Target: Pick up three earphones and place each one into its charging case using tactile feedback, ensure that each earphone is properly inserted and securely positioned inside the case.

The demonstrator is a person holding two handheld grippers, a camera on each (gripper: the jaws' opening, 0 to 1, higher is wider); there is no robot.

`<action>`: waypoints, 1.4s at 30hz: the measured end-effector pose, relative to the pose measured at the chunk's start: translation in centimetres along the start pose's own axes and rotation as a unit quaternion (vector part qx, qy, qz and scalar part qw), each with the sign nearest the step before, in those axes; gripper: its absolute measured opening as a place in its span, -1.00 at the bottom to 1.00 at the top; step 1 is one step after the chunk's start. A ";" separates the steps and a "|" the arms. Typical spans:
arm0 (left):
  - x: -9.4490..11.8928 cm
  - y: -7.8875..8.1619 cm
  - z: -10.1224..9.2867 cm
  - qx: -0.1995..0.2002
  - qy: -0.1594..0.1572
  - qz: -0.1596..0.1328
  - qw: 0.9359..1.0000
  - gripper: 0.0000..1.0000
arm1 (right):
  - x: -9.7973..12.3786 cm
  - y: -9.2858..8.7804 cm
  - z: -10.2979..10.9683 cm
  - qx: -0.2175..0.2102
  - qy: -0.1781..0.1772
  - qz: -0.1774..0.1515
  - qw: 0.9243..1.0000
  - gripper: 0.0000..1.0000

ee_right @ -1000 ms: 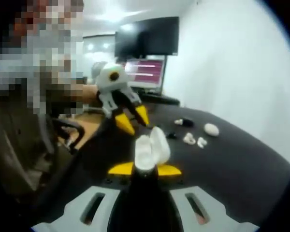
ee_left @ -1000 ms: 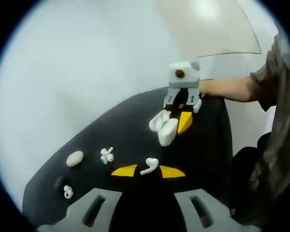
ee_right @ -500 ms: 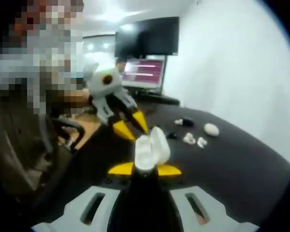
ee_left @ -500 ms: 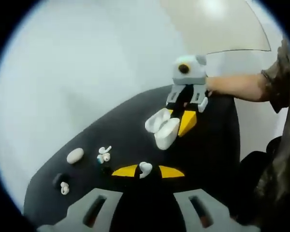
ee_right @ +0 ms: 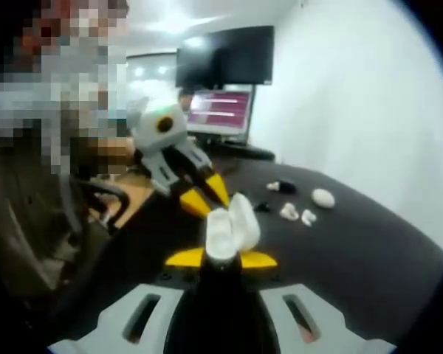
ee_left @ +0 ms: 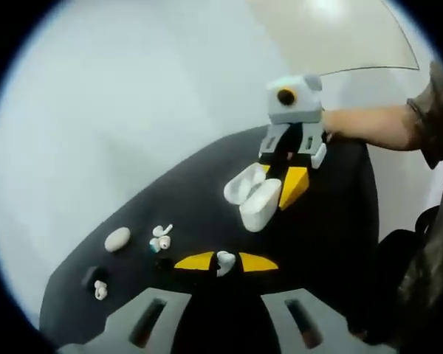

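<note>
My left gripper (ee_left: 226, 262) is shut on a small white earphone (ee_left: 224, 261), pinched between the yellow tips. Ahead of it my right gripper (ee_left: 275, 190) holds an open white charging case (ee_left: 254, 196) above the black table (ee_left: 207, 199). In the right gripper view the right gripper (ee_right: 221, 258) is shut on that case (ee_right: 231, 223), lid up. The left gripper (ee_right: 207, 198) comes in from the left, its yellow tips just behind the case's upper left edge. Two loose earphones (ee_left: 161, 237) lie on the table beside a closed white oval case (ee_left: 117, 239).
A black case with an earphone by it (ee_left: 96, 283) lies near the table's left end. A person's bare forearm (ee_left: 369, 125) reaches in from the right. A dark monitor (ee_right: 225, 55) and a lit screen (ee_right: 221, 110) stand beyond the table's far end.
The left gripper has drawn closer to the open case. The earphone in its jaws has turned from lying sideways to pointing end-on. The right gripper holds the case still.
</note>
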State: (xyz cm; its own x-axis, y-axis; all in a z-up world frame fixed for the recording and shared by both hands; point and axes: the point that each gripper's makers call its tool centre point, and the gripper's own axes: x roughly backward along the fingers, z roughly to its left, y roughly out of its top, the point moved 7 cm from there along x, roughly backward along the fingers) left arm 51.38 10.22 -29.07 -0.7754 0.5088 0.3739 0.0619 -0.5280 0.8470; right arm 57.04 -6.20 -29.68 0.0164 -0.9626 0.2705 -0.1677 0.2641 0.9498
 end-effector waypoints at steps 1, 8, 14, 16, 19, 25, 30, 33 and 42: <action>0.0 -0.1 0.1 0.007 -0.007 -0.004 1.000 -0.82 | 0.0 0.0 0.0 -0.001 0.000 0.000 1.000 -0.66; 0.5 -0.5 1.1 0.078 -0.046 -0.030 0.995 -0.84 | 0.1 0.0 -0.2 -0.005 0.000 0.000 1.000 -0.66; 0.9 -0.2 2.5 0.133 -0.074 -0.053 0.987 -1.00 | 0.1 0.0 -0.2 -0.013 -0.003 0.002 1.000 -0.66; 0.7 -0.3 2.7 0.134 -0.075 -0.051 0.987 -1.00 | 0.1 0.0 -0.1 -0.011 -0.003 0.003 1.000 -0.66; 0.6 -0.6 2.5 0.116 -0.076 -0.043 0.989 -0.96 | 0.1 0.0 -0.1 -0.011 -0.003 0.003 1.000 -0.66; 1.2 0.0 2.9 0.112 -0.077 -0.048 0.990 -0.79 | 0.1 0.0 -0.1 -0.012 -0.002 0.002 1.000 -0.66; 2.1 0.7 2.5 0.093 -0.083 -0.037 0.992 -0.78 | 0.1 0.0 0.0 -0.011 -0.002 0.002 1.000 -0.66; 2.6 0.5 2.3 0.084 -0.086 -0.026 0.992 -0.85 | 0.0 0.0 0.0 -0.011 -0.002 0.002 1.000 -0.66; 3.5 -0.1 4.0 0.093 -0.071 -0.028 0.993 -0.85 | 0.0 0.0 0.0 -0.009 -0.002 0.001 1.000 -0.66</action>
State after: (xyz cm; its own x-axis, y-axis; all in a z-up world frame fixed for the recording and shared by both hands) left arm 51.15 14.77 -26.34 -0.6848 0.6319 0.3629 0.1459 -0.3691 0.9179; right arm 57.01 -6.22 -29.67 0.0119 -0.9621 0.2725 -0.1502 0.2677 0.9517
